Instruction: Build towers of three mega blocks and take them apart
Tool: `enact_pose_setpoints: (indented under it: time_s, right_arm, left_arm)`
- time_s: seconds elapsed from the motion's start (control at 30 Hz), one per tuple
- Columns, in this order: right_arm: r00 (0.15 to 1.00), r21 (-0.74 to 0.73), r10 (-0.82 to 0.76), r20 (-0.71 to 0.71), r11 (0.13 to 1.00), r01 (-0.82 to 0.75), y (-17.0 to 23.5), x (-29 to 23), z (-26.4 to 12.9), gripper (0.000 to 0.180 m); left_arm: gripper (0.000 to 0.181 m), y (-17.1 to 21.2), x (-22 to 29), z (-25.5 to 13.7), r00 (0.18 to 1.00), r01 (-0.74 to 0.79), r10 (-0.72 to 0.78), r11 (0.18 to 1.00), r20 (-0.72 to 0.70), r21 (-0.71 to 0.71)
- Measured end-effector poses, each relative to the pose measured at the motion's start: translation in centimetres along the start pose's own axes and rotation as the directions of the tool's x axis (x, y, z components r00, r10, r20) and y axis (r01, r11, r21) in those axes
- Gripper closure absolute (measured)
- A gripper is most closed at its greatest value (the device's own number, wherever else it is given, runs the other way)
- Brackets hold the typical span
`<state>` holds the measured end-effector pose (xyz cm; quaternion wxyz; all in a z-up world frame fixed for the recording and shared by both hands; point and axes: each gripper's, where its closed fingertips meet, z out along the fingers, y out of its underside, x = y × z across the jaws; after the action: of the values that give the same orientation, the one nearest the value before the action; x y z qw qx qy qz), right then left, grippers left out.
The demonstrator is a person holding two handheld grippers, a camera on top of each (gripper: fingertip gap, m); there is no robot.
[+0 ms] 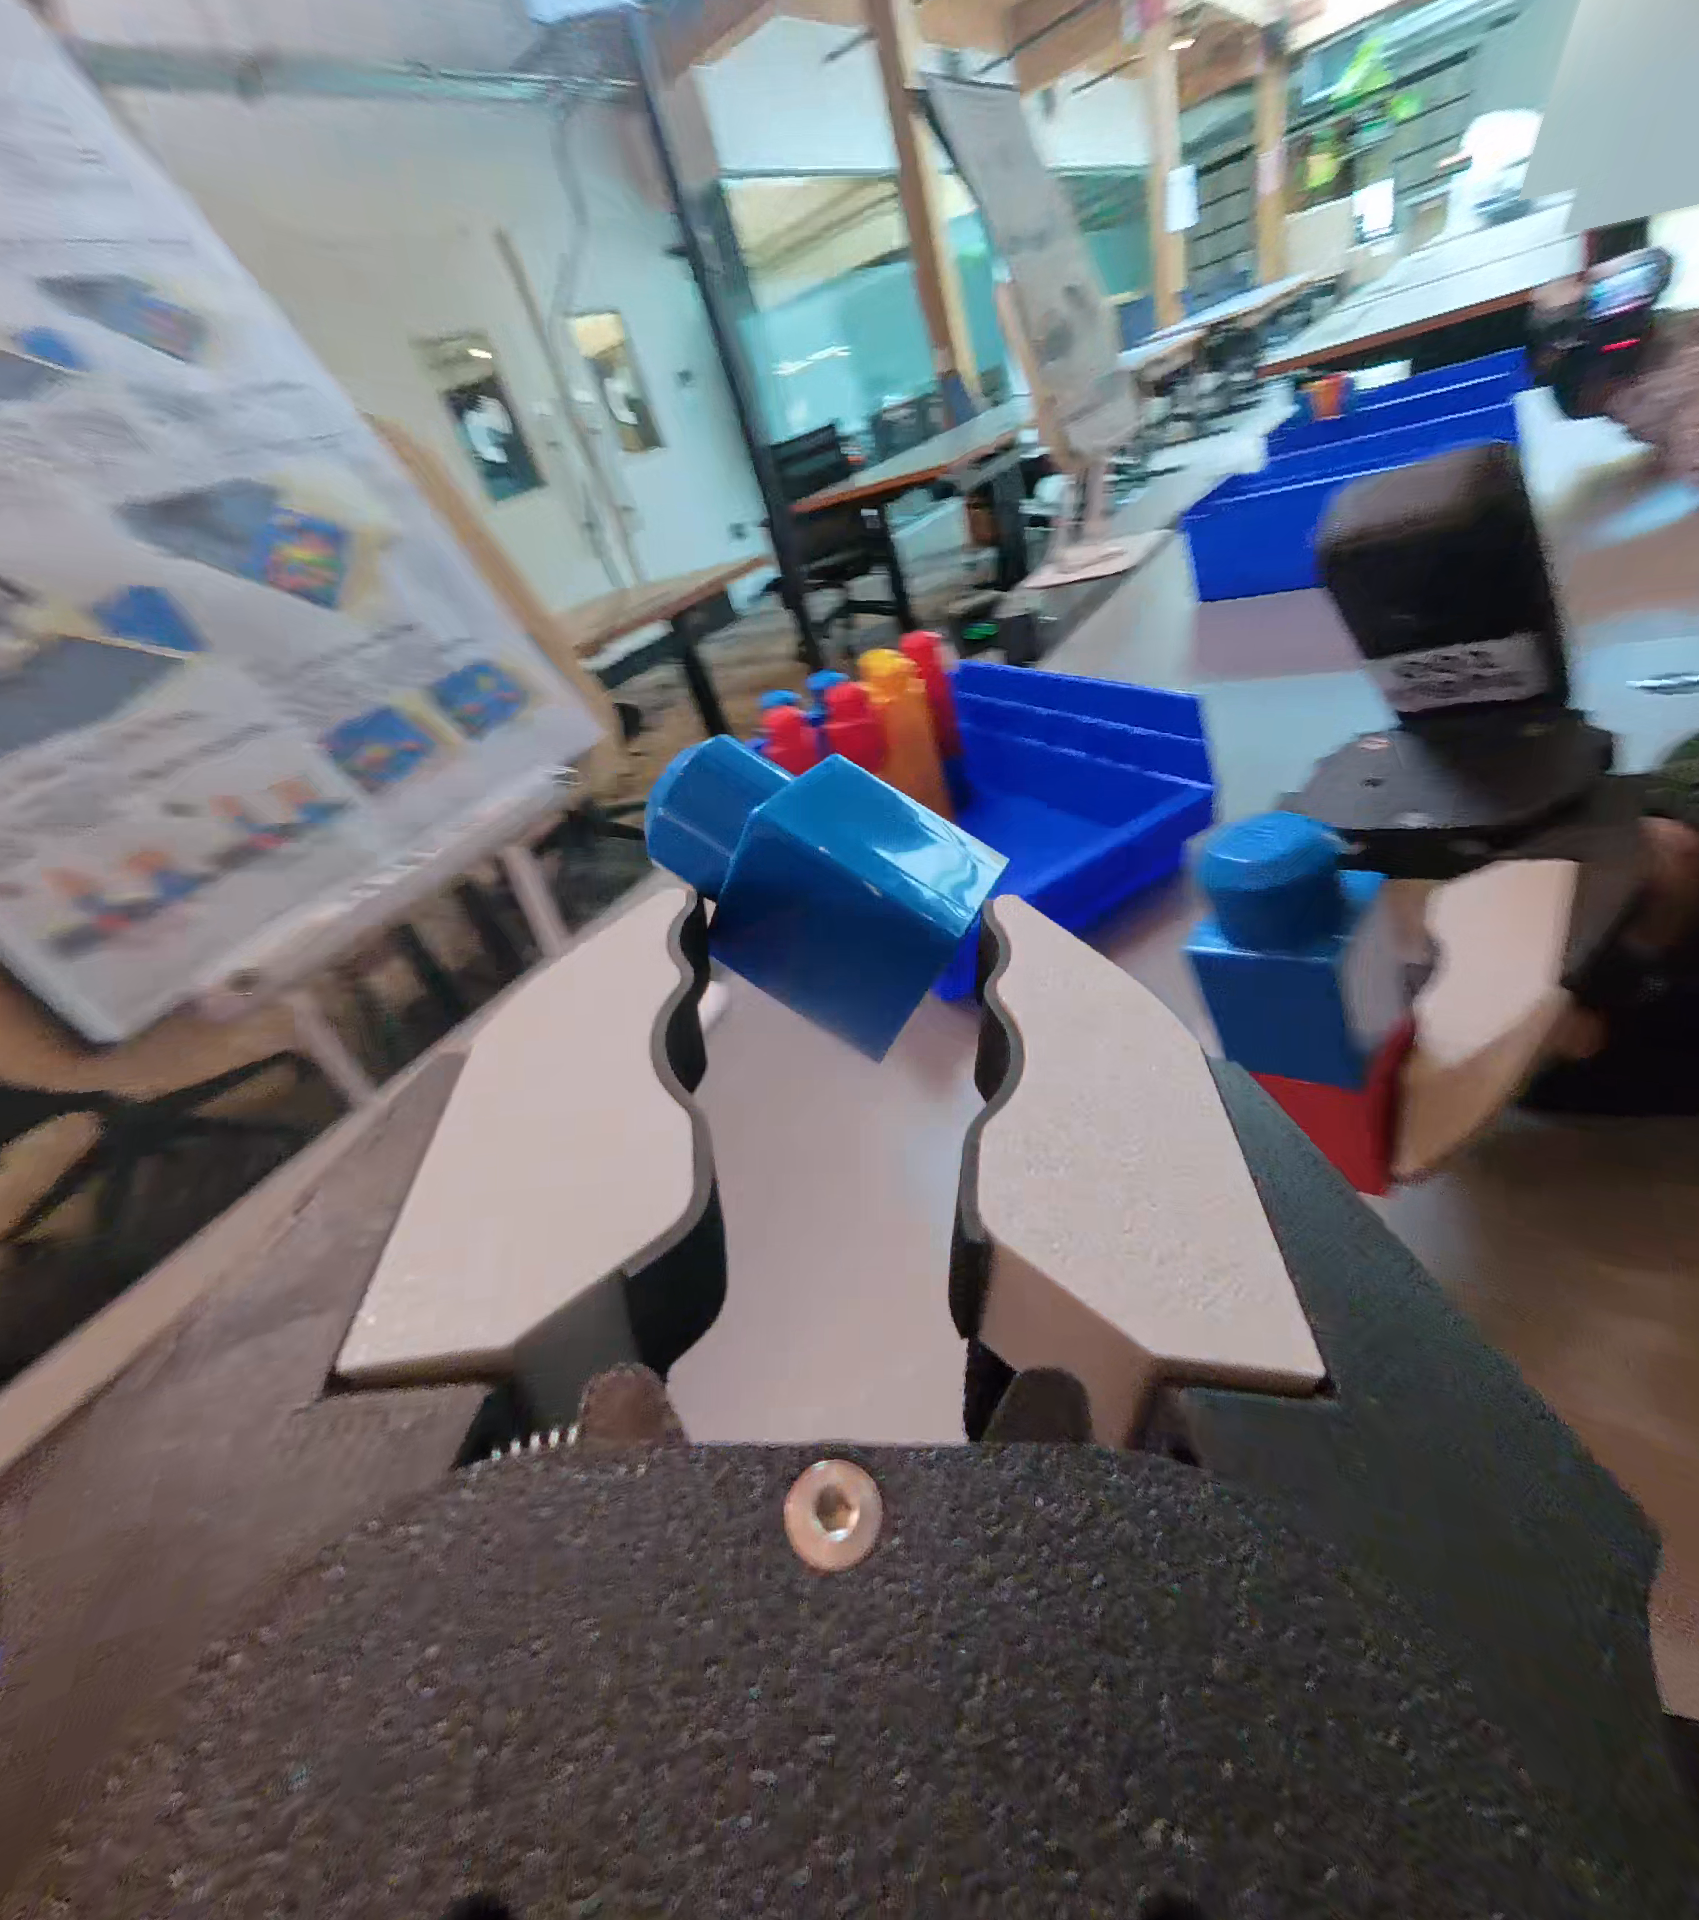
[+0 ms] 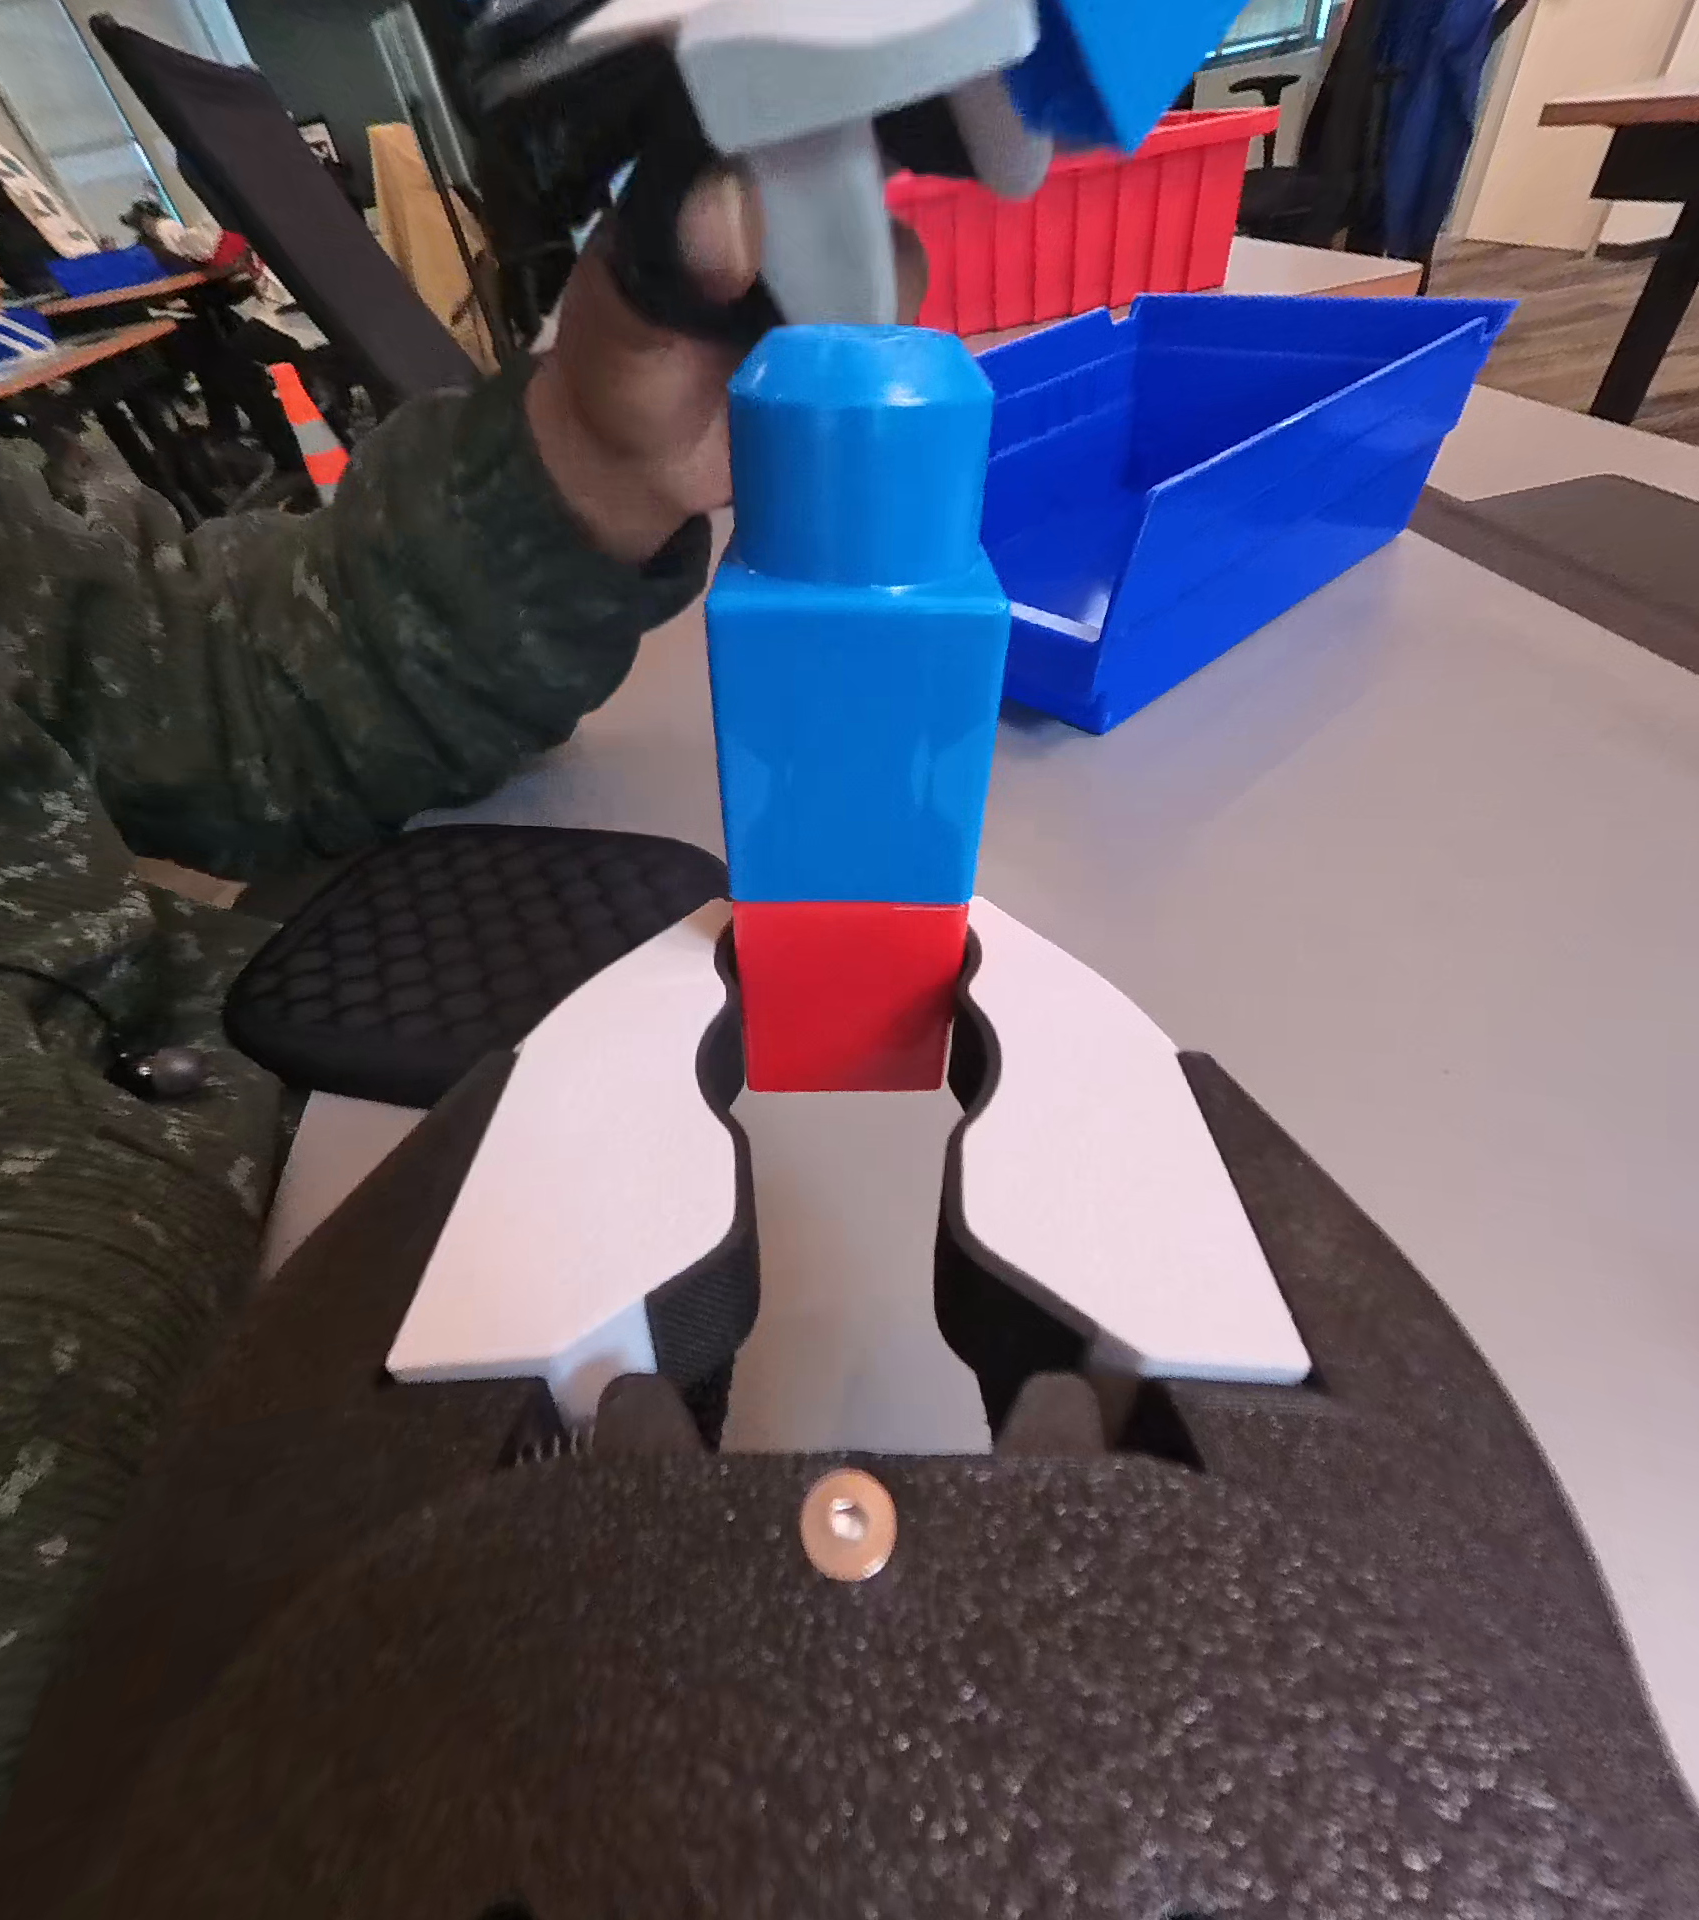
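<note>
My left gripper [image 1: 840,940] is shut on a single blue mega block [image 1: 829,894], held tilted with its stud pointing up-left, above the table. My right gripper [image 2: 847,1003] is shut on the red block [image 2: 845,997] at the base of a two-block stack, with a blue block [image 2: 855,727] on top, standing upright. In the left wrist view that stack [image 1: 1286,977] and the right gripper [image 1: 1447,997] show at the right. In the right wrist view the left gripper [image 2: 824,94] and its blue block [image 2: 1105,62] hang blurred above the stack.
A blue bin [image 1: 1084,821] lies on the table beyond my left gripper, with several red, orange and blue block towers [image 1: 866,717] beside it. It also shows in the right wrist view [image 2: 1240,499]. A red bin [image 2: 1073,239] stands behind. A poster board [image 1: 149,582] leans at left. A person's sleeve [image 2: 253,665] is close.
</note>
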<state>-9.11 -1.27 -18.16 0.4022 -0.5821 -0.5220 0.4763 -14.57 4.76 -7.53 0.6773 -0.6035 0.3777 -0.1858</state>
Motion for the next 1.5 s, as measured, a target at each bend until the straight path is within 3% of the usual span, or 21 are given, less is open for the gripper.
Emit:
enact_pose_setpoints:
  time_s: [0.2, 0.4, 0.6, 0.8, 1.1, 1.37, 1.5]
  right_arm:
    - [1.000, 0.041, 0.006, -0.026, 0.999, -0.005, -1.0, 0.9, -1.4, 0.143]
    - [0.997, 0.113, 0.039, -0.069, 0.993, -0.031, -2.2, 2.3, -3.3, 0.144]
    - [0.993, 0.125, 0.050, -0.106, 0.992, -0.037, -2.5, 3.1, -3.9, 0.143]
    - [0.988, 0.129, 0.084, -0.127, 0.989, -0.068, -2.3, 3.8, -4.2, 0.143]
    - [0.978, 0.130, 0.110, -0.178, 0.988, -0.087, -2.3, 4.7, -5.1, 0.143]
    - [0.975, 0.152, 0.123, -0.187, 0.984, -0.095, -2.7, 4.9, -5.9, 0.143]
    - [0.975, 0.150, 0.123, -0.187, 0.984, -0.096, -2.6, 4.9, -5.9, 0.143]
  left_arm:
    - [0.131, 7.8, 6.5, 2.8, 0.945, 0.139, -0.213, 0.948, -0.247, -0.288]
    - [0.131, 16.1, 11.2, 2.9, 0.880, 0.117, -0.380, 0.757, -0.287, -0.643]
    - [0.115, 16.5, 12.0, 1.6, 0.801, 0.182, -0.536, 0.641, -0.265, -0.746]
    - [0.106, 16.6, 10.6, 2.3, 0.743, 0.340, -0.664, 0.477, -0.079, -0.811]
    - [0.117, 17.5, 12.3, 2.5, 0.845, 0.190, -0.532, 0.389, -0.052, -0.901]
    - [0.118, 17.6, 8.7, -1.9, 0.939, -0.090, -0.288, 0.328, -0.190, -0.940]
    - [0.112, 17.0, 8.3, -2.3, 0.935, -0.022, -0.330, 0.317, -0.132, -0.948]
